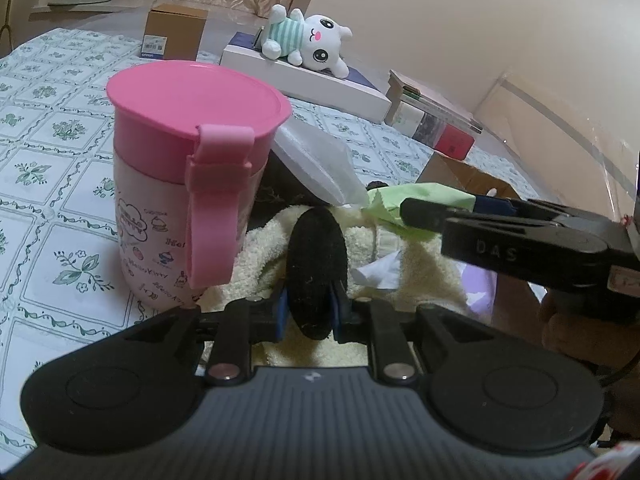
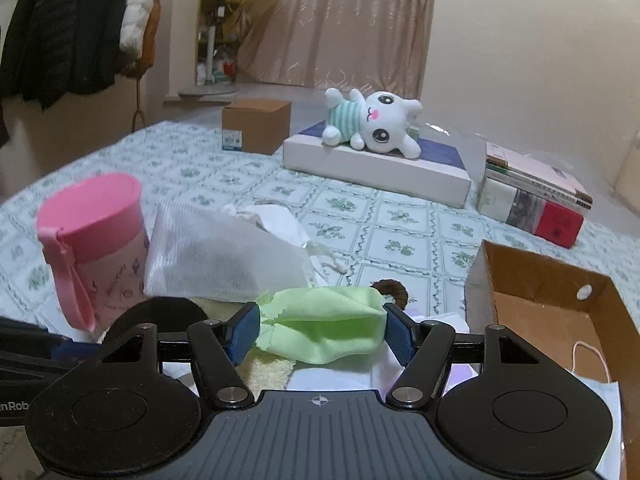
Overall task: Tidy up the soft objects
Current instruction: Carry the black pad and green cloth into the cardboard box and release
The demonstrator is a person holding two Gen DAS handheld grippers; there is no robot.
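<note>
Left tool (image 1: 310,308) pinched on a black fuzzy oval pad (image 1: 316,272), blue pads pressed against both its sides. Directly beyond it lay a cream terry towel (image 1: 416,264), with a crumpled white paper scrap (image 1: 378,274) on top. Just left of the left tool stood a pink lidded plastic cup with a strap (image 1: 188,184) on the floral green-and-white table (image 1: 60,208).

Right tool (image 2: 320,334) closed around a light green soft cloth (image 2: 320,328), both blue pads touching its bunched ends. Just ahead and left of the right tool rested a white mesh pouch (image 2: 224,256). To its right sat an open brown cardboard box (image 2: 540,304). Far ahead of both tools lay a white plush cat in a striped shirt (image 2: 372,124) on a flat white box (image 2: 376,172).
</note>
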